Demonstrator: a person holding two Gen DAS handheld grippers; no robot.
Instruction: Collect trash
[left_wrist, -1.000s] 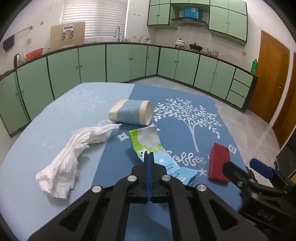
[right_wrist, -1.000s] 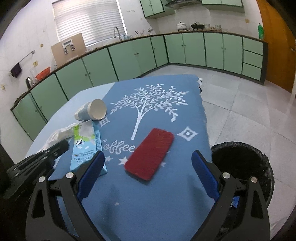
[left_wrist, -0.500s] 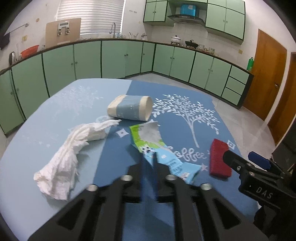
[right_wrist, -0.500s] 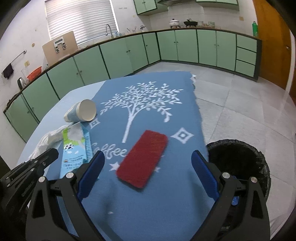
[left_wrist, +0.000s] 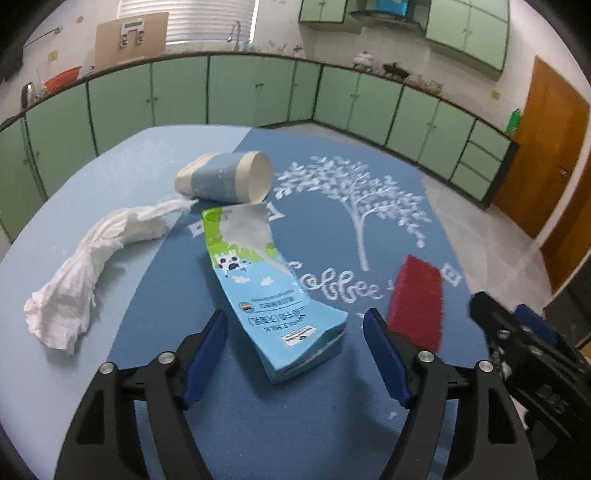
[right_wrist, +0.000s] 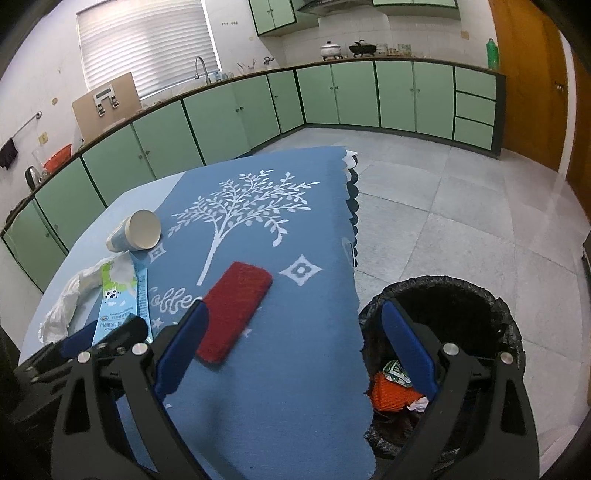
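Note:
A flattened blue milk carton (left_wrist: 273, 291) lies on the blue tablecloth (left_wrist: 369, 229); it also shows in the right wrist view (right_wrist: 122, 302). My left gripper (left_wrist: 295, 354) is open, its jaws on either side of the carton's near end. A crumpled white tissue (left_wrist: 92, 254), a tipped paper cup (left_wrist: 225, 177) and a red sponge (left_wrist: 417, 299) lie around it. My right gripper (right_wrist: 295, 350) is open and empty, over the table edge, near the sponge (right_wrist: 236, 306) and a black trash bin (right_wrist: 443, 332).
The bin stands on the tiled floor to the right of the table and holds some trash. Green kitchen cabinets (right_wrist: 332, 96) line the far walls. A wooden door (left_wrist: 546, 147) is at the right.
My left gripper was shut one second ago and has opened wide around the carton's near end. My right gripper has shifted right, so the bin shows more between its jaws.

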